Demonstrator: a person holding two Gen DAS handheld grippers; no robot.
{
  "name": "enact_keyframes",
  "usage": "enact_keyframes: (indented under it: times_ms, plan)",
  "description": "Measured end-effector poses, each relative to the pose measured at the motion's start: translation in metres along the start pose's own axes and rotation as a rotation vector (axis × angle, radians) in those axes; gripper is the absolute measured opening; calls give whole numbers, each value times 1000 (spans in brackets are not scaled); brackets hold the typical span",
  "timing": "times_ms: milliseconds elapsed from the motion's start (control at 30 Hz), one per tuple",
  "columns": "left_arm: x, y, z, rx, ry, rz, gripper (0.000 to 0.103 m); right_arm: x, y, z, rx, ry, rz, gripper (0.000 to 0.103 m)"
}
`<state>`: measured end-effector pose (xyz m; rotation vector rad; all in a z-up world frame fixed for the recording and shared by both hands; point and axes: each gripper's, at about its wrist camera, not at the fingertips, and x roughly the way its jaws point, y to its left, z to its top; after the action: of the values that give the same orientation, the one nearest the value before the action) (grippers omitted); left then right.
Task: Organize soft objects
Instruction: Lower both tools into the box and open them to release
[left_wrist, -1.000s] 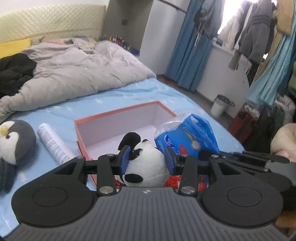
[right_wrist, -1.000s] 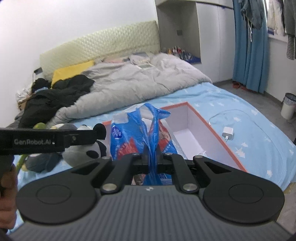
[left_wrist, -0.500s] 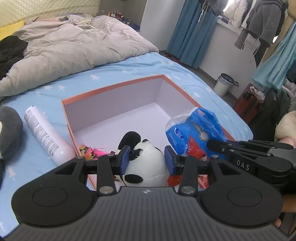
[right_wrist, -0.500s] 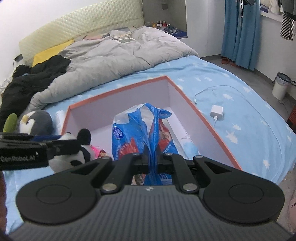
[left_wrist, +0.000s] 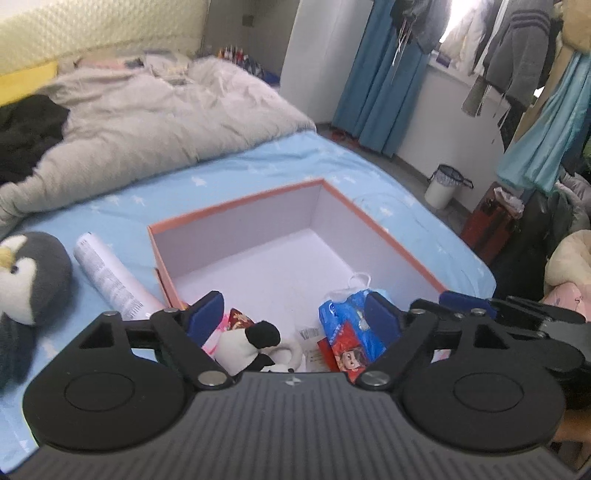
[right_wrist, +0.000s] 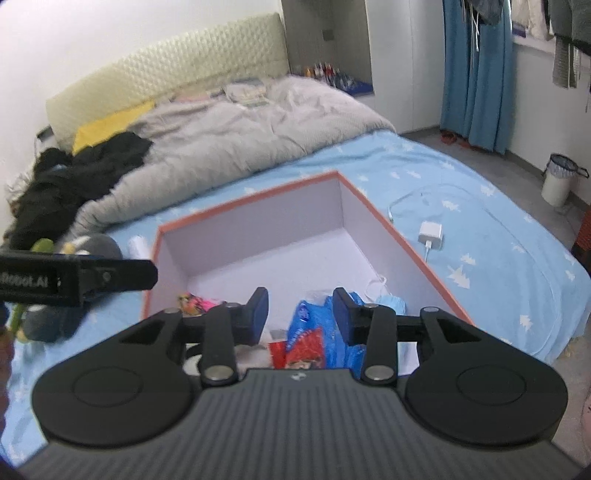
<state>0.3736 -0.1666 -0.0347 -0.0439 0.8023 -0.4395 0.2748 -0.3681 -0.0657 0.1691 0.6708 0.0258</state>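
**Letting go over the box**

We are opening both grippers above the box (left_wrist: 388, 236) on the bed. The left gripper (left_wrist: 293, 314) fingers are spreading wide, and the panda (left_wrist: 245, 345) lies free below them, inside the box. The right gripper (right_wrist: 300, 314) fingers are parting around the blue bag (right_wrist: 314, 332), no longer pinching it. We should lift straight up, so nothing catches.

A bed (right_wrist: 461, 192) in a star-print blue sheet fills the room; a rumpled grey duvet (right_wrist: 240, 140) lies toward 12 o'clock, blue curtains (right_wrist: 476, 74) at 2 o'clock.
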Motion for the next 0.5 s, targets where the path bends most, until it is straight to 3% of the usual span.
enact_keyframes:
  times_ms: [167, 500]
  plan:
    - [-49, -6, 0, -4, -59, -9, 98, -44, 8, 1, -7, -73, 34, 41]
    - [-137, -19, -20, -24, -141, 1, 101, -116, 19, -9, -9, -181, 65, 41]
